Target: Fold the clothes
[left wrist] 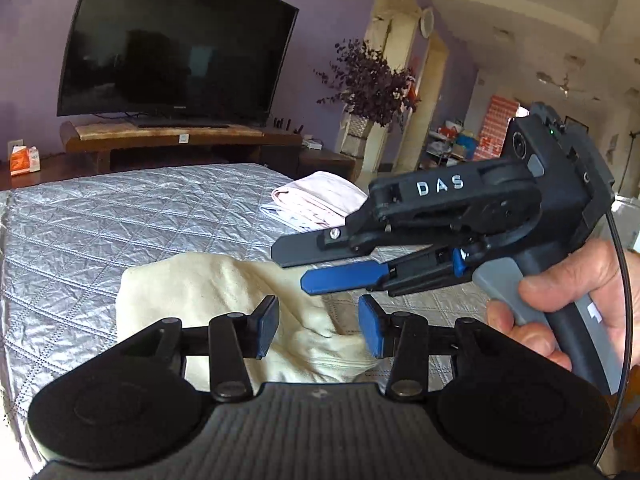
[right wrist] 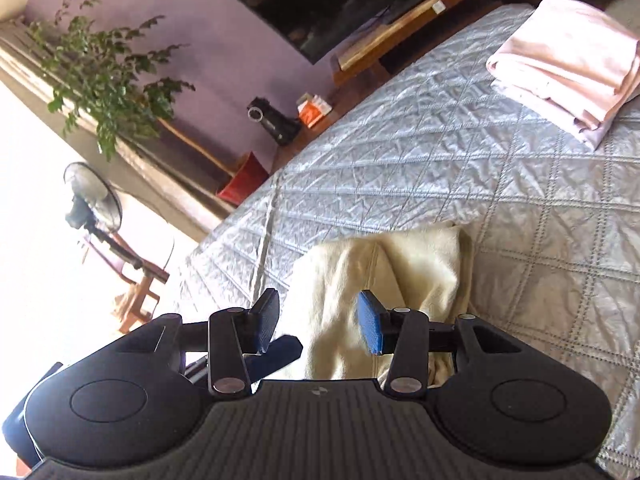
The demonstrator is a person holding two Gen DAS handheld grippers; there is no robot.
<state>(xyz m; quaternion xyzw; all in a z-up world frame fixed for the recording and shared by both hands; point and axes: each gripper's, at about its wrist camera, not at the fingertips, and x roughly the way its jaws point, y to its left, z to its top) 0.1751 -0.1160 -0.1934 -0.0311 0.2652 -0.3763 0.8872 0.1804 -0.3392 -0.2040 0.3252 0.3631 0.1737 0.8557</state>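
Cream garment point(left wrist: 224, 284) lies bunched on the quilted bed point(left wrist: 100, 216), near side of the pink folded stack point(left wrist: 320, 200). Left gripper point(left wrist: 319, 326) directly over it, jaws apart, empty; right gripper point(right wrist: 318, 322) likewise, hovering beside.

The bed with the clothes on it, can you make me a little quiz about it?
1. True or false: the cream garment is folded flat.
2. Which claw is holding cloth? A) left claw B) right claw C) neither
3. Fill in: the folded pink clothes lie on the quilted silver ____.

Key:
1. False; it lies rumpled on the bedspread.
2. C; both are open with nothing between the fingers.
3. Bedspread.
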